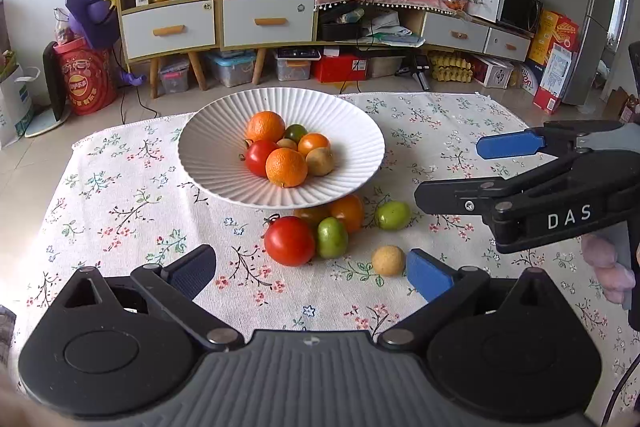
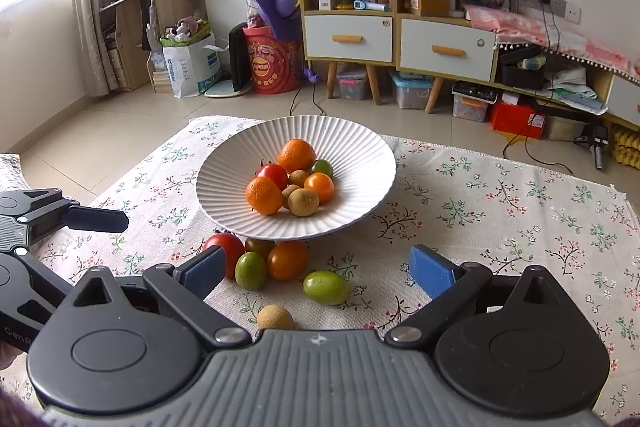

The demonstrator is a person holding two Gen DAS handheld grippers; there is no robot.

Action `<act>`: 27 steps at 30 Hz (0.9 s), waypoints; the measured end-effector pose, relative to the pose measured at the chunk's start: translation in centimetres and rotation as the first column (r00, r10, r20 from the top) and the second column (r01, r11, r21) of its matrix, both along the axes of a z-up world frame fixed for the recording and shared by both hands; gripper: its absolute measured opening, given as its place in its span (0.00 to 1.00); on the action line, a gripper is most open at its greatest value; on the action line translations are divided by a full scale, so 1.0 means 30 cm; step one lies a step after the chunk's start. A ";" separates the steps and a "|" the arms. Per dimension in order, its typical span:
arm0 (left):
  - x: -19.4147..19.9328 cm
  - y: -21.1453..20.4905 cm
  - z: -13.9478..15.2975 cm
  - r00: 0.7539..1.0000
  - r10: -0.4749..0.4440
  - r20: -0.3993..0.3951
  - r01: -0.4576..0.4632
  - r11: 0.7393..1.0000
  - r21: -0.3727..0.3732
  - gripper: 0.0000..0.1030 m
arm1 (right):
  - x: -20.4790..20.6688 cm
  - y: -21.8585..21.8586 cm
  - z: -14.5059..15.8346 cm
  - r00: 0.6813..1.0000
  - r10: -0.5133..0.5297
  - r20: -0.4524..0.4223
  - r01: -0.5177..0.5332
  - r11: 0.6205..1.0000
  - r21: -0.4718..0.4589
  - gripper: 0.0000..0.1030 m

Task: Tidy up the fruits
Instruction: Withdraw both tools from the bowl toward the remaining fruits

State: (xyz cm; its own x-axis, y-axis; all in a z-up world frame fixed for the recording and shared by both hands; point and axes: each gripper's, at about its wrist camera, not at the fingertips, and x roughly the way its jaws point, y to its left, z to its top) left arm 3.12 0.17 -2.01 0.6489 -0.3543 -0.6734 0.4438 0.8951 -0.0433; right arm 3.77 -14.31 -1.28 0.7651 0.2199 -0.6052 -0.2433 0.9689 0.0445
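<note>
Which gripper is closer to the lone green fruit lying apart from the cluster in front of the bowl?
Probably right. The right gripper hangs open almost directly over the lone green fruit. The left gripper is open too, centred nearer the red tomato.

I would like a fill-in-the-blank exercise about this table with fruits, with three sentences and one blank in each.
1. The white ribbed bowl stands on a cloth printed with ____.
2. Both tongs, left and right, hold ____.
3. The number of red tomatoes lying outside the bowl, like this red tomato, is ____.

Missing words: flowers; nothing; one
</note>
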 end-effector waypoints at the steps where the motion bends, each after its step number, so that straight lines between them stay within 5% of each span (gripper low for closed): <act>1: -0.003 0.004 -0.003 1.000 0.003 -0.006 -0.003 1.000 0.004 0.96 | -0.003 0.001 -0.002 1.000 0.004 -0.002 -0.004 1.000 -0.003 0.95; 27: -0.066 0.080 -0.123 0.994 0.048 -0.093 -0.037 0.992 0.122 0.96 | -0.066 0.019 -0.134 0.992 0.049 -0.112 -0.059 0.995 -0.086 0.98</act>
